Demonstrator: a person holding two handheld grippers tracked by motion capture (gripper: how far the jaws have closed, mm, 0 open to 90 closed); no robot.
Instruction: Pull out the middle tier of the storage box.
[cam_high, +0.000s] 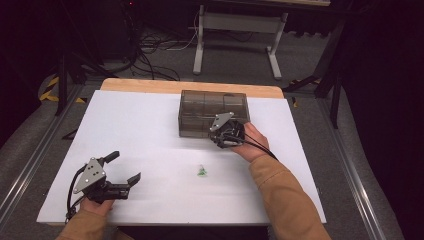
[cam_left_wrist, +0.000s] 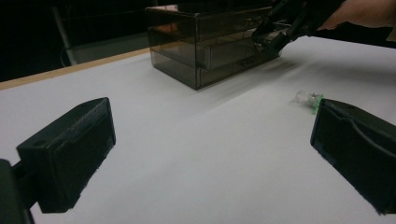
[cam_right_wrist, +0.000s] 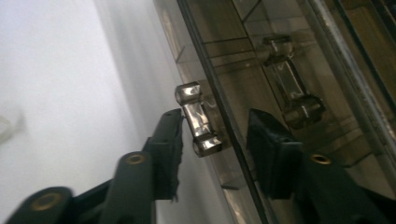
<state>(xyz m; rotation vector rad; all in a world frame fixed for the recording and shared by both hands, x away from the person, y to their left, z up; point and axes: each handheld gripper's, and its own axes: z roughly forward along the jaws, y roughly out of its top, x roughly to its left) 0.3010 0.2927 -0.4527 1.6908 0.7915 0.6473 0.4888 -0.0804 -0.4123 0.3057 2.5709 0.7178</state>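
Tongs on the left (cam_high: 123, 167) rest wide open and empty at the near left of the white counter (cam_high: 150, 140), pointing right toward a small clear piece with a green end (cam_high: 201, 172) that lies well apart from them. Farther right, the right tongs (cam_high: 220, 136) sit against the near face of the smoky drawer box (cam_high: 212, 102). Their jaws stand partly closed, one on each side of a clear drawer handle (cam_right_wrist: 198, 120) without pressing it. That handle's long axis runs across the gap, so squeezing should catch it, I'd say.
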